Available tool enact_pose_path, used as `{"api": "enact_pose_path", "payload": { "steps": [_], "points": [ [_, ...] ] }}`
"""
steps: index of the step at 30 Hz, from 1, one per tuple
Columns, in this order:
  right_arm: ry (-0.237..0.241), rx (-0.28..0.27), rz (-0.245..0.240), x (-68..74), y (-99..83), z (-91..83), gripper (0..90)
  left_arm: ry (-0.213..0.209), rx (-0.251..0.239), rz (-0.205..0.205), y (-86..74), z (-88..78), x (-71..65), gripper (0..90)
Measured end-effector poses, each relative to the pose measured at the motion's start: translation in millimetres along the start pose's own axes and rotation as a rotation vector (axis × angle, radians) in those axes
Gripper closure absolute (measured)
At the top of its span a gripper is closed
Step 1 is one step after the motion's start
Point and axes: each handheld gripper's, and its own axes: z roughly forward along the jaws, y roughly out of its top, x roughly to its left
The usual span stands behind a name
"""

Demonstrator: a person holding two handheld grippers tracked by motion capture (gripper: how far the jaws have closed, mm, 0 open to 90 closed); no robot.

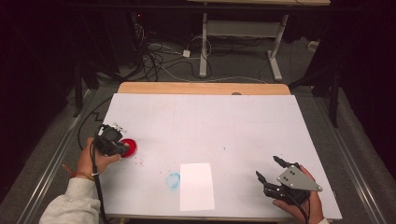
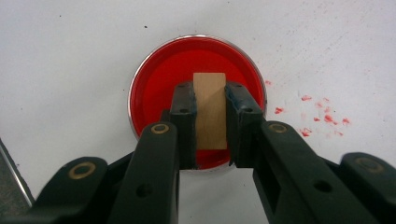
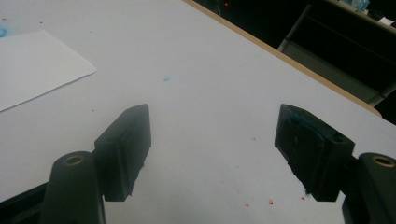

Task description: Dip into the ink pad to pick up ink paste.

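Left tool (image 2: 210, 116), wooden block (image 2: 209, 112), red-paint dish (image 2: 154, 88)

No text, label, brand, number or sign can be read in any of the views. The white sheet of paper (image 1: 196, 186) at 6 o'clock on the bench (image 1: 210, 121) is blank, and the bench cover carries only paint marks.

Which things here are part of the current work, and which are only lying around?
Part of the work:
- left tool, shut on the wooden block
- wooden block, held over the red paint
- red paint dish
- white paper sheet, probably for stamping

Lying about:
- right tool, open, holding nothing
- blue smudge beside the sheet
- red splatters on the table cover
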Motion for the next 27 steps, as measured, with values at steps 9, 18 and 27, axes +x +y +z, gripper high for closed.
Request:
{"api": "enact_pose_path", "payload": {
  "steps": [9, 18, 27],
  "points": [
    [0.001, -0.003, 0.0, -0.5, 0.3, -0.2, 27.7, -0.014, -0.016, -0.005, 0.1, -4.1, 0.9, 73.6],
    [0.002, 0.003, -0.007, 0.2, -0.1, -0.4, 27.8, 0.005, -0.131, 0.019, 8.2, -41.7, -10.7, 73.6],
    [0.002, 0.009, -0.012, 0.5, -0.1, 0.0, 28.0, 0.027, -0.184, 0.028, 4.0, -67.2, -9.6, 73.6]
  ]
}}
